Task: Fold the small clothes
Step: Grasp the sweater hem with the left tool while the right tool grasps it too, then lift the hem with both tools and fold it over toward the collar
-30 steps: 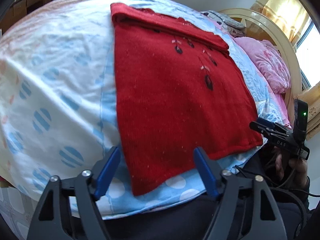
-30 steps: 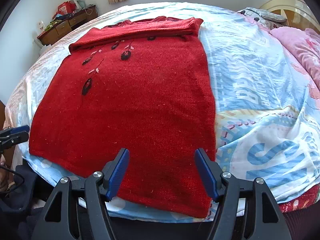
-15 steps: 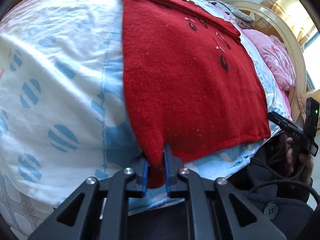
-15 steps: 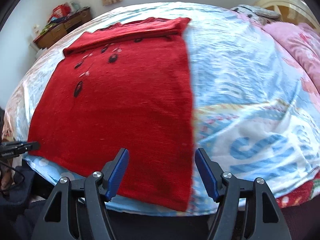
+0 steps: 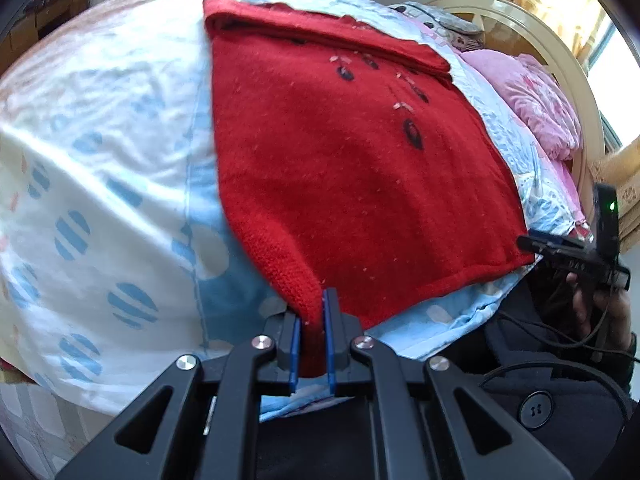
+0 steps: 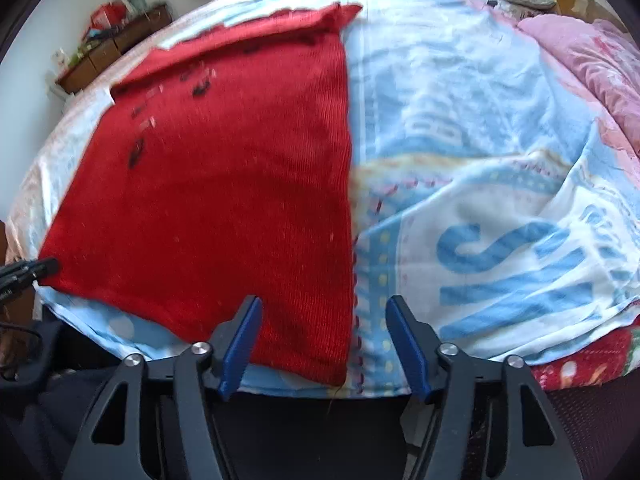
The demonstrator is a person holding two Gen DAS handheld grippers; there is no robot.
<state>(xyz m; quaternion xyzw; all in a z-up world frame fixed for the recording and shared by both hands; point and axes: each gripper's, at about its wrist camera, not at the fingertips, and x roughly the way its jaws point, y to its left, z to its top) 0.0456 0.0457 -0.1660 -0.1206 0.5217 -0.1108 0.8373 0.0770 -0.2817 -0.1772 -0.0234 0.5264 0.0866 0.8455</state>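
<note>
We see a red knit sweater (image 5: 352,168) with small dark embroidered motifs lying flat on the bed, its top edge folded over. Its near-left hem corner is bunched and lifted slightly; the rest lies smooth.

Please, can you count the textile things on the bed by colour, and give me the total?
Red: 1, the knitted sweater, its near corner pinched in the left gripper.
Pink: 1, the quilt by the headboard.
Blue and white: 1, the printed bedsheet under everything.
Grey: 1, the pillow at the head end.
Total: 4
</note>
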